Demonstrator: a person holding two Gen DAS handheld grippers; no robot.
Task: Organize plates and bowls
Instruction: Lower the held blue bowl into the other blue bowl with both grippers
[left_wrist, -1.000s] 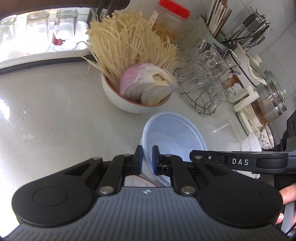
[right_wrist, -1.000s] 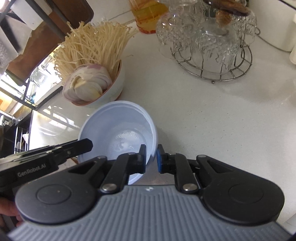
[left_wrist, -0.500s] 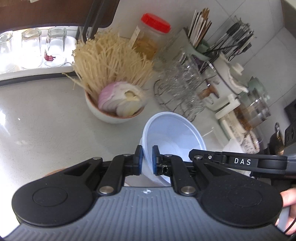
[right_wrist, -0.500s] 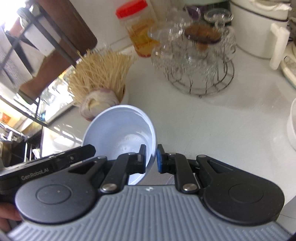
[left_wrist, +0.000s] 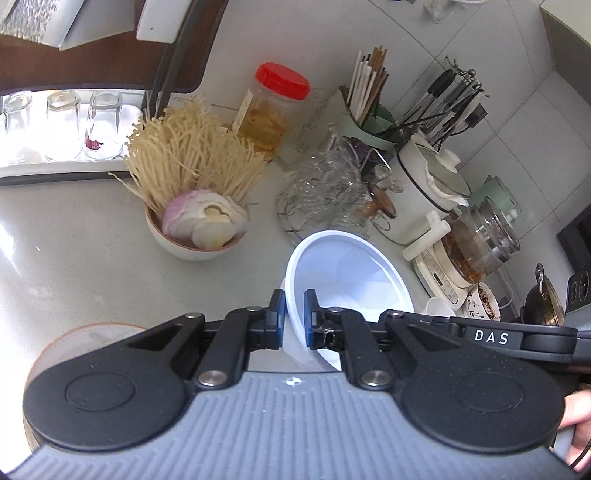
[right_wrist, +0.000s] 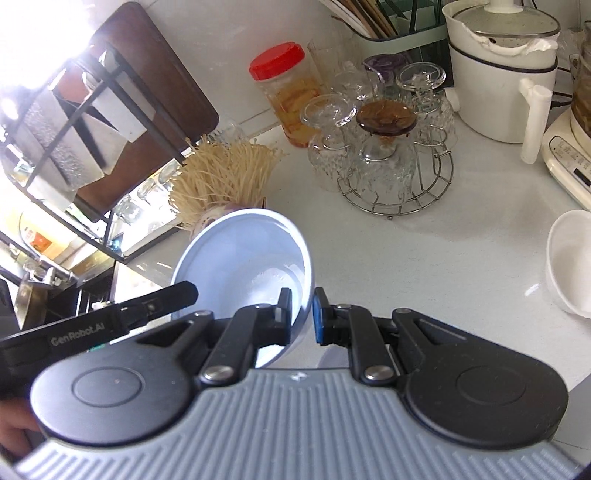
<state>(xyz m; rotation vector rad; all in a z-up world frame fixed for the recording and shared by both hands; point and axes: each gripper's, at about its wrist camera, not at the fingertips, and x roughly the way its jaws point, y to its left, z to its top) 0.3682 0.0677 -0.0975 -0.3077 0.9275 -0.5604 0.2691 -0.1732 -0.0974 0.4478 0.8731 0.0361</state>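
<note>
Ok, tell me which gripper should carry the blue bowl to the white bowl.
Right, probably. The left gripper and right gripper both clamp the blue bowl by its rim, but the right holds the side nearer the white bowl, with bare counter between.

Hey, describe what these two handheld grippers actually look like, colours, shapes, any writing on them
Both match: a ribbed grey body in front of the camera, two round black discs either side, and black linkage arms with silver pivot bolts leading to two short fingers with blue pads. That holds for the left gripper and the right gripper. Seen from each other's camera, one side bar reads "DAS", the other "GenRobot.AI". No cables show clearly.
</note>
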